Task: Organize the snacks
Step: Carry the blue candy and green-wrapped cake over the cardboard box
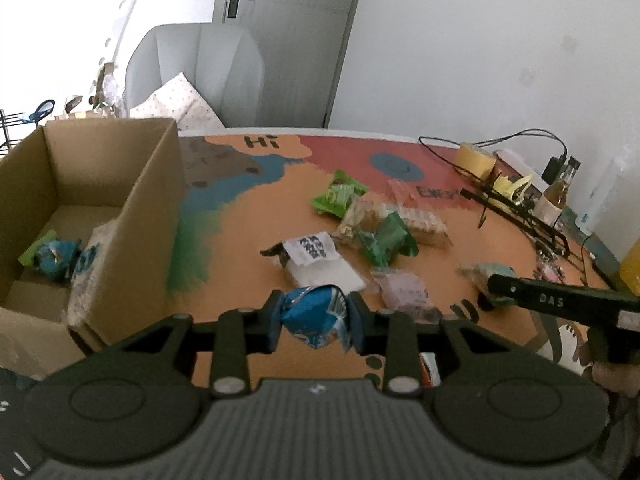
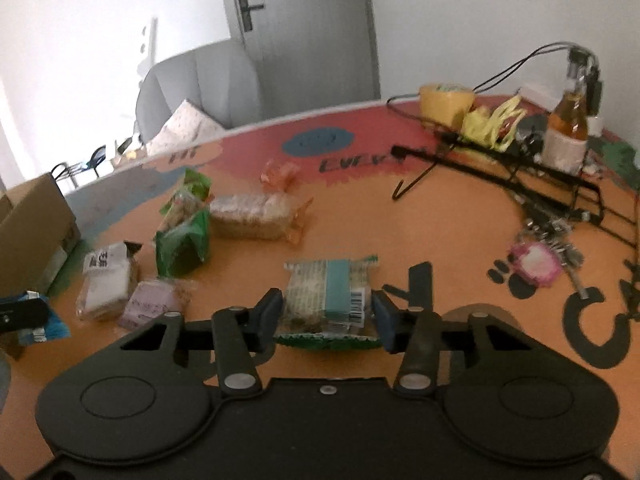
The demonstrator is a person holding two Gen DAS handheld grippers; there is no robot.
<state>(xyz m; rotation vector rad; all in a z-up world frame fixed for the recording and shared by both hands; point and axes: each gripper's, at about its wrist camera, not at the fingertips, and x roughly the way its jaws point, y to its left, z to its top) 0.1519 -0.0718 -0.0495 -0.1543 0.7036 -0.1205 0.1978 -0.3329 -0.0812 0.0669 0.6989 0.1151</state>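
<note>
We see the left tool (image 1: 314, 320) nearly closed, its pads pinching a crinkled blue foil snack packet (image 1: 316, 314) held clear above the worktop (image 1: 248, 224). The right tool (image 2: 327, 312) stands half open around a clear-wrapped snack bar with a teal band (image 2: 330, 296); both pads touch its ends while it lies flat on the worktop. Beyond lie more wrapped snacks: a green packet (image 1: 386, 240) and a white pouch with a black label (image 1: 316, 256). An open brown cardboard box (image 1: 132, 208) at the left already holds a blue packet. The worktop is painted orange, red and blue. Behind stand a grey armchair (image 1: 200, 72) and a grey door (image 1: 288, 32).
</note>
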